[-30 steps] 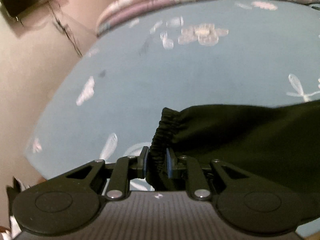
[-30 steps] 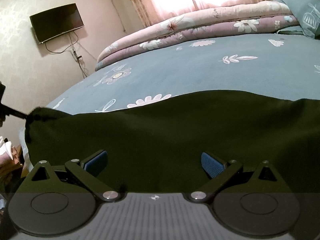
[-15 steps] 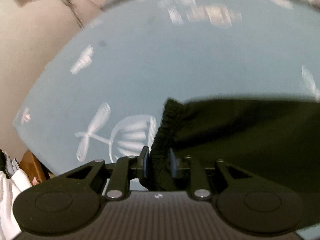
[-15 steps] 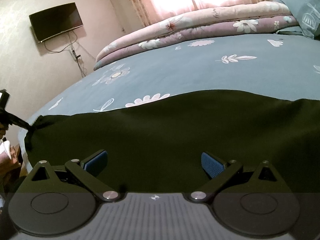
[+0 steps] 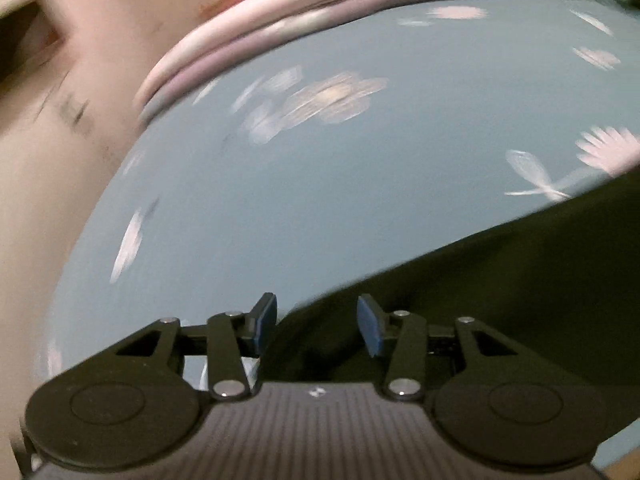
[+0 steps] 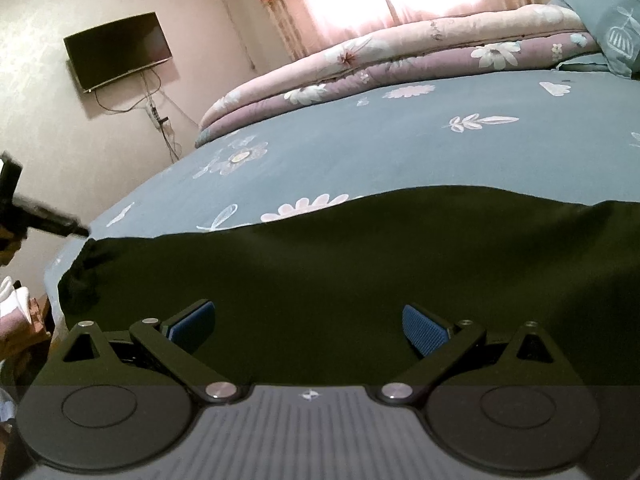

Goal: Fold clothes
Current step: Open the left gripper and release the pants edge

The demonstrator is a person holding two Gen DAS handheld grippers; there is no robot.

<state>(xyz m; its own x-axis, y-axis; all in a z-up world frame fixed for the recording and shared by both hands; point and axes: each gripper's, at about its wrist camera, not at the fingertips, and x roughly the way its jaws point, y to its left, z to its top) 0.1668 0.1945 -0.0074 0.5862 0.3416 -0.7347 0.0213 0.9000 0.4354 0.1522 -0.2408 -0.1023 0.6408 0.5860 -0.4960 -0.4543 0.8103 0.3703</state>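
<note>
A dark garment point(image 6: 360, 264) lies spread across the near part of the blue flowered bed sheet point(image 6: 400, 148). Its gathered elastic end point(image 6: 80, 280) rests at the bed's left corner. My right gripper point(image 6: 308, 326) hovers over the middle of the cloth, open wide, with nothing pressed between its blue pads. My left gripper point(image 5: 316, 326) is at the garment's point(image 5: 500, 300) left edge with its jaws opening. Cloth shows below the gap, but the pads are clear of it. In the right wrist view, the left gripper point(image 6: 78, 232) pokes in just above the elastic end.
A rolled pink and purple quilt point(image 6: 400, 64) runs along the far side of the bed, with a blue pillow point(image 6: 600, 20) at the far right. A television point(image 6: 118, 50) hangs on the left wall. Pale clothing point(image 6: 16, 300) sits off the bed's left corner.
My left gripper has let go of the elastic end and its jaws have parted. It swung and rolled, so the garment edge now runs diagonally. The right gripper has stayed still.
</note>
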